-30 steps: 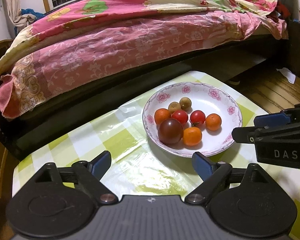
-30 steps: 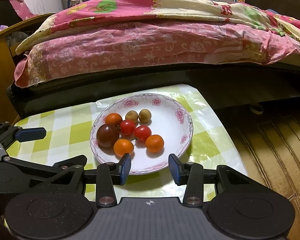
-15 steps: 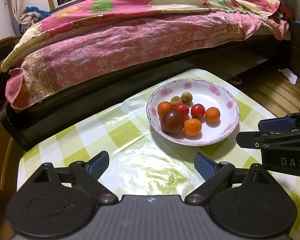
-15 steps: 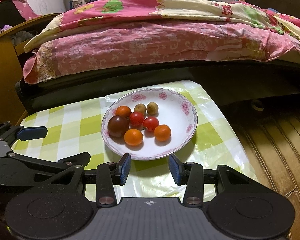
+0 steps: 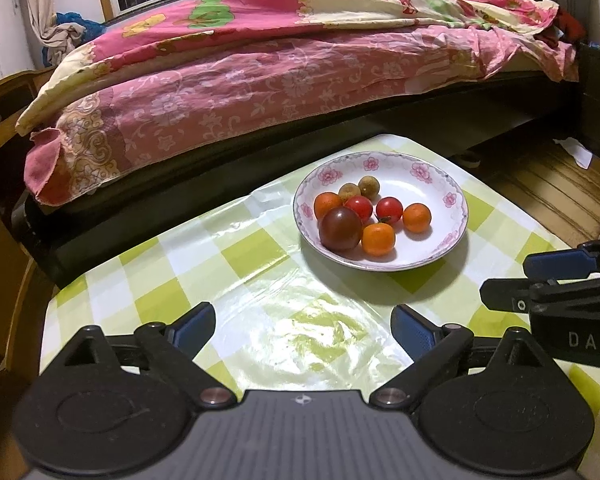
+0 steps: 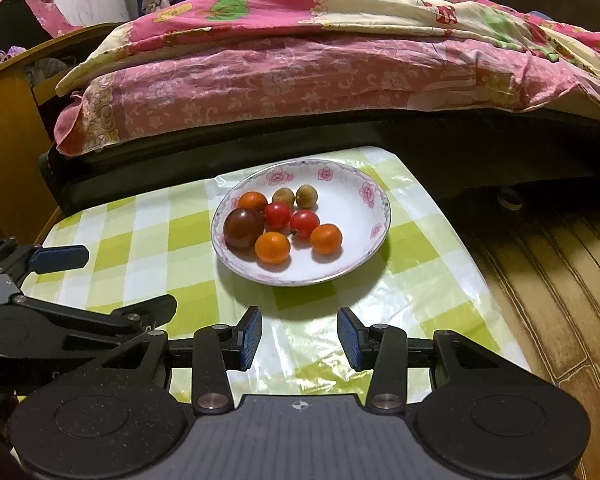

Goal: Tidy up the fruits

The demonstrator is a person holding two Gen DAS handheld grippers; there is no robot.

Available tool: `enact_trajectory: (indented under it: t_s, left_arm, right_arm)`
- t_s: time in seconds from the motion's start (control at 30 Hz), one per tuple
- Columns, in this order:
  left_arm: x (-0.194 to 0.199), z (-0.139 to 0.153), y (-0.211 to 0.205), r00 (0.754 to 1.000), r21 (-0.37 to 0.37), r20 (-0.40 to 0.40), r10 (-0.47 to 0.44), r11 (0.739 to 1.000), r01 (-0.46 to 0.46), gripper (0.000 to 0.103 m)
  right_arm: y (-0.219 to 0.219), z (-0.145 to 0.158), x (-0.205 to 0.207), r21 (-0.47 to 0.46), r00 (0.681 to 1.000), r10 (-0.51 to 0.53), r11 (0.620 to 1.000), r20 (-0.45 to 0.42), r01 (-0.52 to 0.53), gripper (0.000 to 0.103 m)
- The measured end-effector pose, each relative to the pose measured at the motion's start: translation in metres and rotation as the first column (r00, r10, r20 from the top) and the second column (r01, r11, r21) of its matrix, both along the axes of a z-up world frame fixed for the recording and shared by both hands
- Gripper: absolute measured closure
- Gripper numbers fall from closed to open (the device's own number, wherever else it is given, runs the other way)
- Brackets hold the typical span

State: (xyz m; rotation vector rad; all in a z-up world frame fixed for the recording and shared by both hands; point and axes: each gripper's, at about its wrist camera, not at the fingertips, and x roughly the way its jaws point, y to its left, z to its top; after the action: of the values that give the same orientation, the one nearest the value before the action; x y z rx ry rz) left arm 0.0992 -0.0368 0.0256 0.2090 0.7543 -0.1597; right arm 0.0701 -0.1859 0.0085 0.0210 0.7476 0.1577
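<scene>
Both the left gripper (image 5: pixel 303 326) and right gripper (image 6: pixel 299 336), jaws wide apart and empty, have drawn back from the plate (image 6: pixel 374 216) near the table's far edge, all fruits (image 6: pixel 278 222) inside, suggesting the organizing is finished.

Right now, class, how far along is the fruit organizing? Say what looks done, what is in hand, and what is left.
Done: eight fruits sit together in the flowered plate: the dark plum, three oranges, two red tomatoes and two brown longans. In hand: nothing; the left tongs and right tongs are both open and empty, short of the plate. Left: if more sorting is wanted, none has begun.
</scene>
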Motion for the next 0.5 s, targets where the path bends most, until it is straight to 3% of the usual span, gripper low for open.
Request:
enact_trajectory:
  t_s: [0.5]
  left_arm:
    - [-0.032,0.009,0.007,1.000,-0.006,0.025,0.003,1.000,-0.003,0.001]
  right_arm:
    - [0.001,-0.001,-0.031,0.017,1.000,-0.006,1.000,-0.020,0.006,0.065]
